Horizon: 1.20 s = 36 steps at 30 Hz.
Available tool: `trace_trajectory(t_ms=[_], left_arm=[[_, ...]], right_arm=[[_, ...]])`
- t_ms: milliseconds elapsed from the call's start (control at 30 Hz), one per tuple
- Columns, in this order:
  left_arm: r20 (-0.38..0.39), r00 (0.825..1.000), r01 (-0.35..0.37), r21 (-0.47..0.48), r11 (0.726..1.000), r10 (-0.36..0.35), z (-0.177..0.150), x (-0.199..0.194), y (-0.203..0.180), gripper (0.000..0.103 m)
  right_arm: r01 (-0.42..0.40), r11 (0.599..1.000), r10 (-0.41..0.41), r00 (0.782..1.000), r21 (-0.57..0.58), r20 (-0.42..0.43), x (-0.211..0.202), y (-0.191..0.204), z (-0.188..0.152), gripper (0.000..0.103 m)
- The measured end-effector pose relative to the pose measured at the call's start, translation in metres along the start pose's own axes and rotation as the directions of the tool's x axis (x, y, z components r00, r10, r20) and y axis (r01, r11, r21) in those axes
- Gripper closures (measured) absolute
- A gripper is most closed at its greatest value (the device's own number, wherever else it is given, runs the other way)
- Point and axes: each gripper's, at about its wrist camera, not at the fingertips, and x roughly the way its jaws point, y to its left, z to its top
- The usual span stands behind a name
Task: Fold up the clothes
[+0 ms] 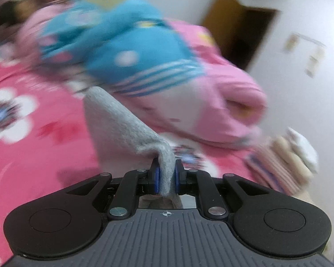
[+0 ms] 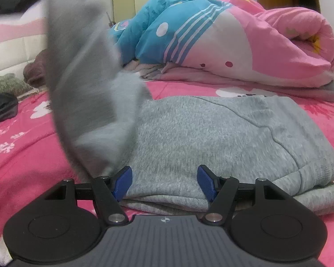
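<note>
Nearest in the left wrist view, the left gripper (image 1: pixel 168 178) is closed tight on a bunched edge of grey fabric; the pinched piece, a grey sleeve (image 1: pixel 120 122) by its narrow shape, rises away from the pads toward the bedding; view is motion-blurred, so detail beyond it is soft.

Right gripper (image 2: pixel 164 181) stands wide, holding nothing; its blue pads sit either side of the near edge of the grey sweatshirt (image 2: pixel 222 138), just above or touching the cloth, cannot tell which.

Sweatshirt lies on the pink flowered bedspread (image 2: pixel 22 146); body is flat and already doubled at the near edge, layers visible under the hem; right side looks tucked in, a seam running across it. Lifted part shows in this view as a blurred grey band going up and to the left, out of frame.

Beyond: rolled quilt (image 2: pixel 233 37), blue and pink, along the far side of the bed; dark clothes (image 2: pixel 2 109) at far left; cupboard and wall behind.

Judgement on progress: partway; body looks partly folded; lifted sleeve is not yet laid onto the body; at least one further fold of the whole looks likely before the bundle is compact; other clothes at far left may remain, uncertain.
</note>
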Motion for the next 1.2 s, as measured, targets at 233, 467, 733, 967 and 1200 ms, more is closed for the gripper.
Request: trace_trajectory(t_ms=[233,467,733,967,1200], left_arm=[[-0.166,0.977,0.159,0.169,0.973,-0.131,-0.022,0.084,-0.083,0.093],[-0.426,0.891,0.263,0.198,0.944,-0.158,-0.067,0.173,-0.106,0.089],[-0.357,0.873,0.379,0.064,0.923,-0.334,-0.046,0.133,-0.09,0.061],[-0.175,0.944,0.292,0.047,0.955,-0.28,-0.024,0.052,-0.063,0.059],[-0.089,0.993,0.079,-0.05,0.996,-0.084,-0.065,0.01,0.002,0.058]], right_arm=[[-0.069,0.988,0.064,0.997,0.138,0.041,-0.018,-0.028,-0.008,0.036],[-0.172,0.939,0.147,0.984,0.299,0.102,-0.026,-0.064,-0.02,0.038],[-0.22,0.908,0.187,0.974,0.355,0.125,-0.022,-0.077,-0.022,0.038],[-0.272,0.865,0.242,0.962,0.422,0.123,-0.029,-0.096,-0.02,0.036],[-0.318,0.776,0.287,0.947,0.544,0.144,-0.071,-0.144,-0.032,0.032]])
